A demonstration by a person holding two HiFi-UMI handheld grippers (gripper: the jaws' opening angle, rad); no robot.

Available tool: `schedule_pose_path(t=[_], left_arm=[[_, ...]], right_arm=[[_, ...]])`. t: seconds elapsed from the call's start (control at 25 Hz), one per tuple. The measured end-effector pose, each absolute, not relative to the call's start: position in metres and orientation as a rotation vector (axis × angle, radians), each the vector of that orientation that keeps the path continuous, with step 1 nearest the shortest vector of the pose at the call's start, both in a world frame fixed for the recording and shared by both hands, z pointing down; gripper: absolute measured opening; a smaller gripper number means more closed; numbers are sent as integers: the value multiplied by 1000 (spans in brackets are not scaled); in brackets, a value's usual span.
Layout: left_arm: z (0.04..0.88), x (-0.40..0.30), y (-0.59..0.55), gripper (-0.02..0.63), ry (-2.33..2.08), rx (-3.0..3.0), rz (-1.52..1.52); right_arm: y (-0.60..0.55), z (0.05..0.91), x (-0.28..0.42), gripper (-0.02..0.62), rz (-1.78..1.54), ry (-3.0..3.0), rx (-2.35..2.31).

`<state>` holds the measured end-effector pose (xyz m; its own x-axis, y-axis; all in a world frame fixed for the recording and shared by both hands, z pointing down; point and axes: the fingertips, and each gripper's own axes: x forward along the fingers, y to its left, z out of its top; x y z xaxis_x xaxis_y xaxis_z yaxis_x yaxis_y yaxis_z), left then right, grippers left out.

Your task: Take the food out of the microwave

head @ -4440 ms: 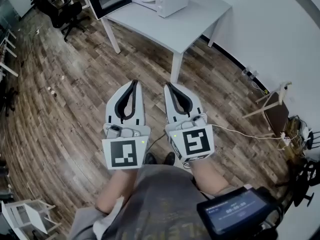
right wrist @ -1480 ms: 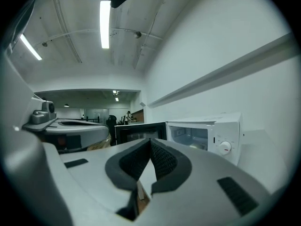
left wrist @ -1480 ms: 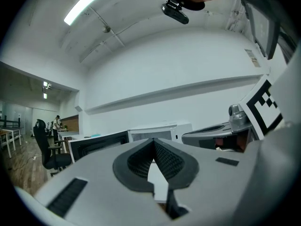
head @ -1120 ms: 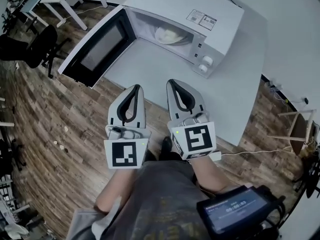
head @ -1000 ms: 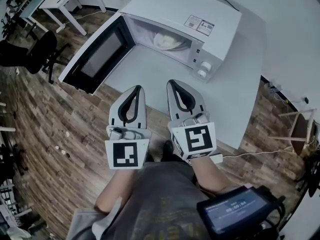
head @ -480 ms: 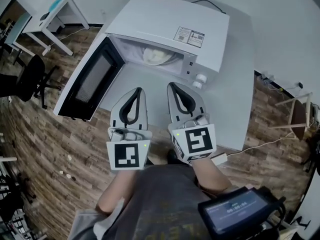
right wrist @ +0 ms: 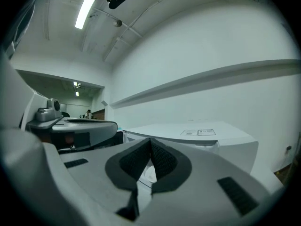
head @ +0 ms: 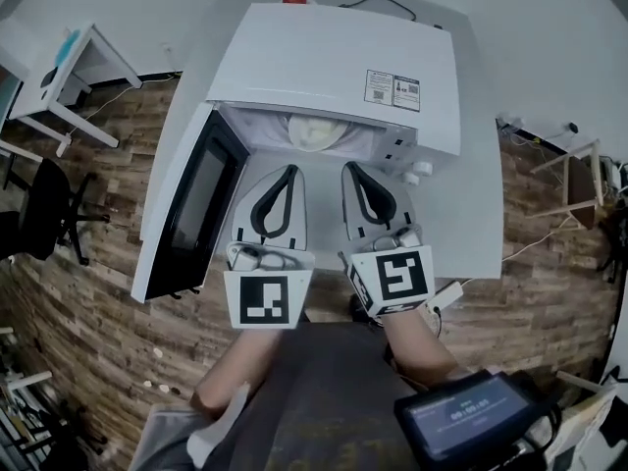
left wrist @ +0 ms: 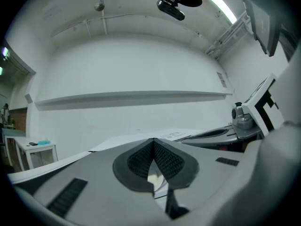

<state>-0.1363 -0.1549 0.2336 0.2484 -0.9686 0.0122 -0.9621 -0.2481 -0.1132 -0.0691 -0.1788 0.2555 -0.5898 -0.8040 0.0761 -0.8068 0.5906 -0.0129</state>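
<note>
Before open microwave (head: 334,77), we hold left gripper (head: 290,169) and right gripper (head: 350,169) closed, empty: approach step. Next, we judge: spread jaws, reach inside for plate of food (head: 319,131).

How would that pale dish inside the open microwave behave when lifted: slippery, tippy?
The dish looks wide and shallow, so it would probably sit steady rather than roll, though tilting it might spill whatever it holds. Its smooth pale surface may be slippery if pinched at the rim. It appears rigid, perhaps breakable; the material is unclear.
</note>
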Motion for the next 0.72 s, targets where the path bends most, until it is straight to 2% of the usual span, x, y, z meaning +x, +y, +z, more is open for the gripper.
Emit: schedule_pose_path(t=[0.4, 0.72], left_arm=[[239, -161, -182, 6, 1605, -2615, -96], [250, -167, -189, 6, 1541, -2681, -78]], right_arm=[[-190, 262, -89, 6, 94, -2562, 1691], [-194, 271, -101, 6, 91, -2504, 1727]])
